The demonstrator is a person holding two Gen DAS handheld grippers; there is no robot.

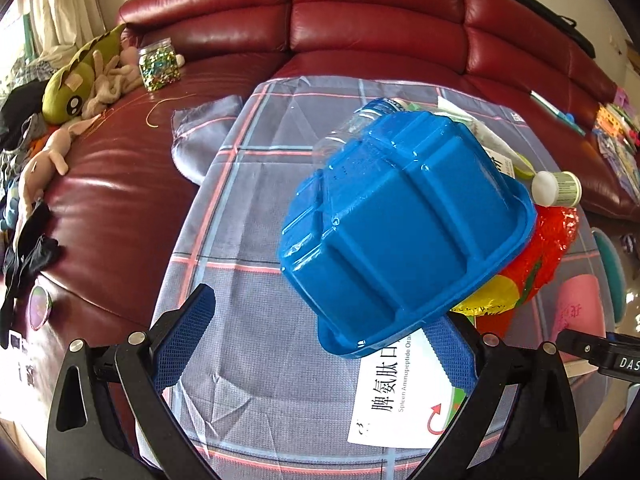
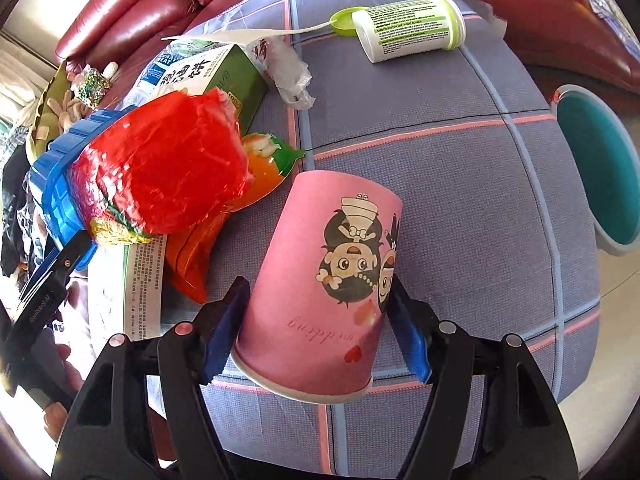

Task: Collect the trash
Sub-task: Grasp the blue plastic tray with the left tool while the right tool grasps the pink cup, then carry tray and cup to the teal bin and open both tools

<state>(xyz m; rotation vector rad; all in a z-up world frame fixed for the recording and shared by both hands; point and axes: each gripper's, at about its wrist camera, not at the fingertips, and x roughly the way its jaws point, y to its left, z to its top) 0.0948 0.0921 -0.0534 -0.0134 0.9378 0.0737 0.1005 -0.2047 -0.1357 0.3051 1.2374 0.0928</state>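
Your right gripper (image 2: 316, 336) had its fingers clasped on a pink paper cup (image 2: 320, 280), tilted above the checked table (image 2: 460, 152). Your left gripper (image 1: 320, 340) stood with fingers spread, the blue plastic tray (image 1: 400, 232) upside down between them; whether it was held, I cannot tell. Left of the cup lay a red wrapper (image 2: 160, 172).

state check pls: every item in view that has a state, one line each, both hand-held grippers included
left hand-held gripper: open, nothing between its fingers
right hand-held gripper: shut on the pink paper cup
pink paper cup: tipped over, rim toward the camera
blue plastic tray: upside down on the pile
white bottle: on its side, green lid flipped open
red foil bag: crumpled, atop the pile
teal bin: open; contents cannot be seen
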